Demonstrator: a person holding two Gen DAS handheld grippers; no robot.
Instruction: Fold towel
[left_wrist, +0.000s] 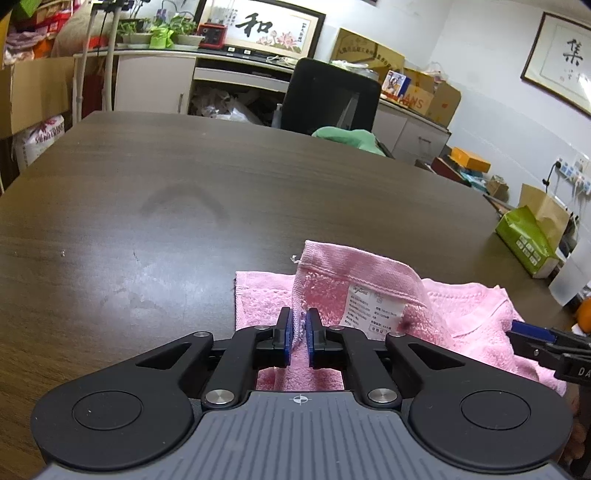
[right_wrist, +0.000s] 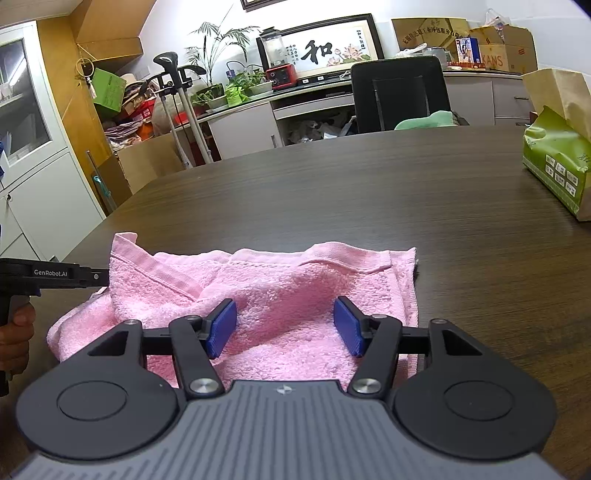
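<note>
A pink towel (left_wrist: 369, 295) lies partly folded and rumpled on the dark wooden table (left_wrist: 184, 203), white care label up. My left gripper (left_wrist: 300, 332) is shut on a fold of the towel at its near left part. In the right wrist view the towel (right_wrist: 280, 291) spreads out under my right gripper (right_wrist: 286, 325), which is open, its blue pads (right_wrist: 221, 328) hovering over the towel's near middle. The left gripper's body (right_wrist: 55, 275) shows at the towel's left edge; the right gripper's finger (left_wrist: 535, 336) shows at far right of the left view.
A green tissue pack (right_wrist: 554, 162) with a brown paper bag stands at the table's right edge. A black office chair (right_wrist: 399, 96) with a green cloth (right_wrist: 424, 122) stands beyond the far edge. Cabinets, boxes and plants line the walls.
</note>
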